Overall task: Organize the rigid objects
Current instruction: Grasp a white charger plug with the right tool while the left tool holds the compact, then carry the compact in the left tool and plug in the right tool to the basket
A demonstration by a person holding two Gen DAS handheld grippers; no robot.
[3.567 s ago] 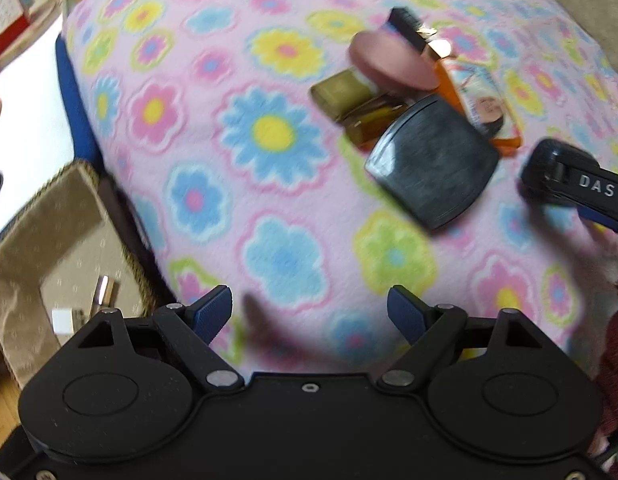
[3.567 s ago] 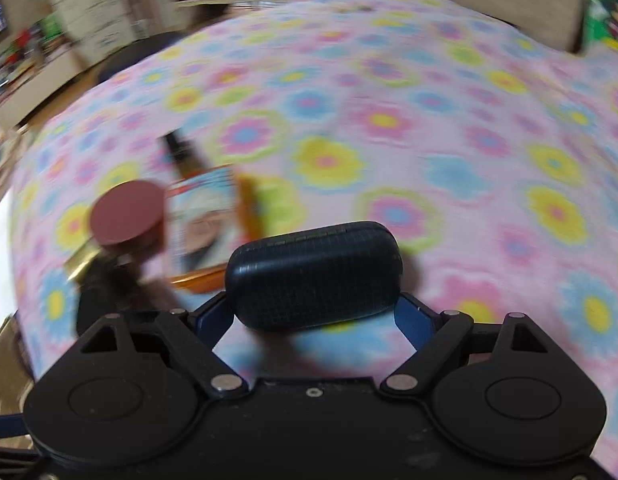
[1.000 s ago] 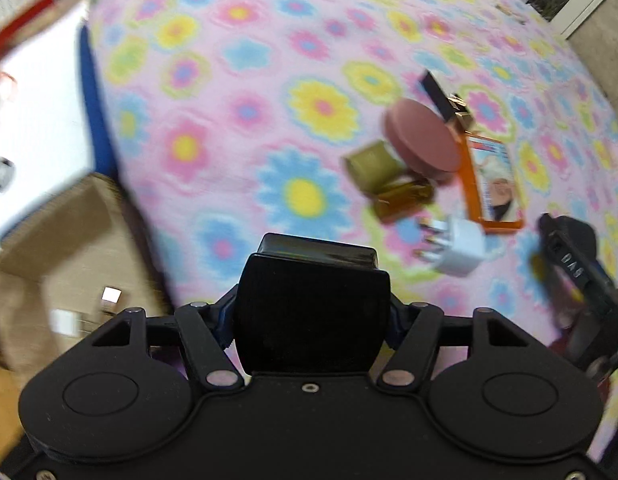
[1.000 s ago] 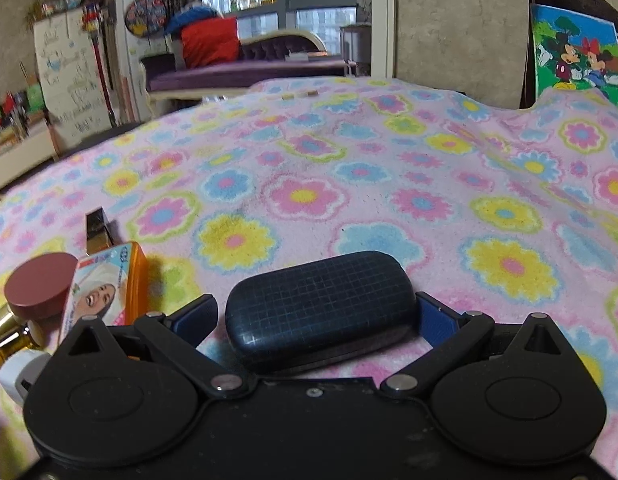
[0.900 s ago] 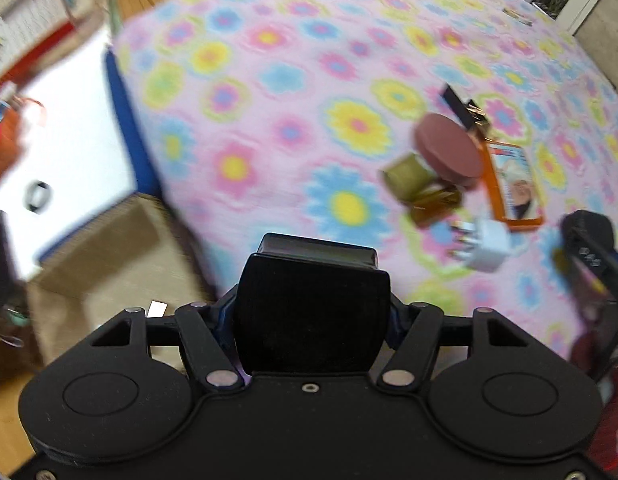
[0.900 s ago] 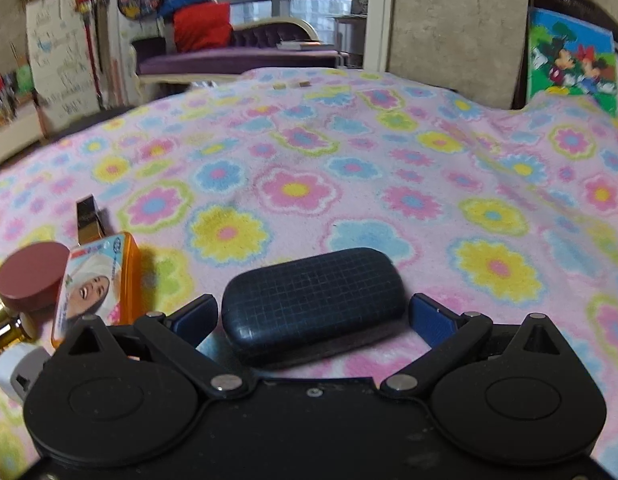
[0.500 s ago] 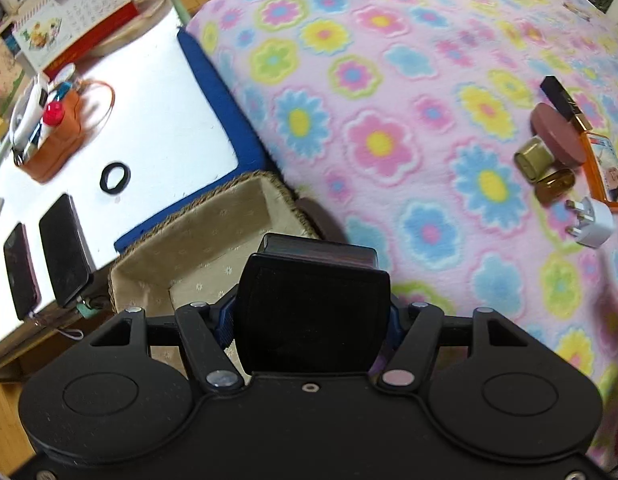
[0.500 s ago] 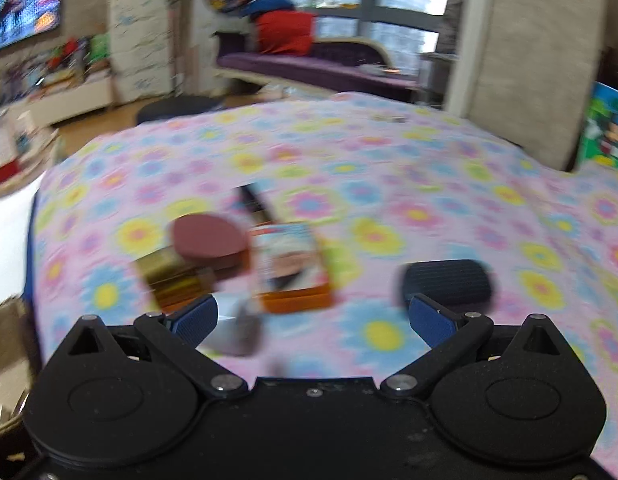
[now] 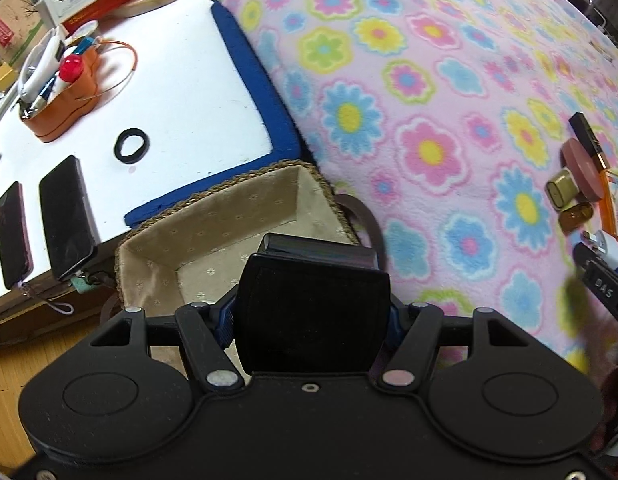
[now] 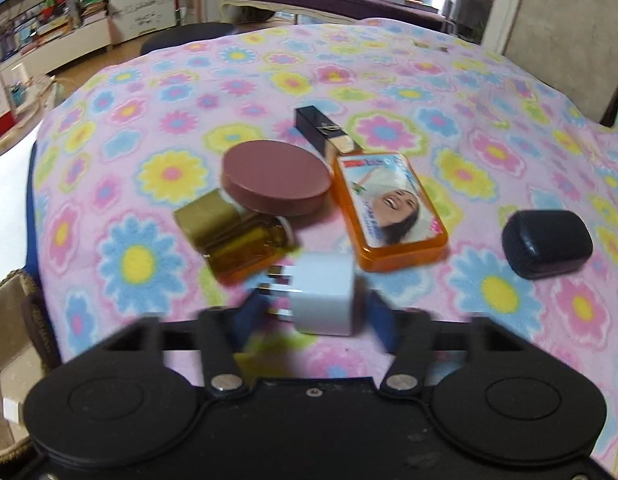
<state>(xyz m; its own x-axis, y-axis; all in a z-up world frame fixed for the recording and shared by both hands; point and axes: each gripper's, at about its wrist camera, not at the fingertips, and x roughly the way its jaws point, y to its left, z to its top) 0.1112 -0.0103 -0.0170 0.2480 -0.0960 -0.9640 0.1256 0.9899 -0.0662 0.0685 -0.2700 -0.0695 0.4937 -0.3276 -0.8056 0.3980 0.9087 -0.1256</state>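
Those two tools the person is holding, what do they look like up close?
Both are matte black plastic. The left tool and the right tool each have two round discs, silver rivets on angled linkage bars, and blue finger pads. White letters "DAS" mark the right tool's side.

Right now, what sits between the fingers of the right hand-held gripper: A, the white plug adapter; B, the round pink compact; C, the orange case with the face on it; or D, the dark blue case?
A: in the right wrist view the white plug adapter lies between the fingers of the right hand-held gripper, whose jaws have just been closing around it.
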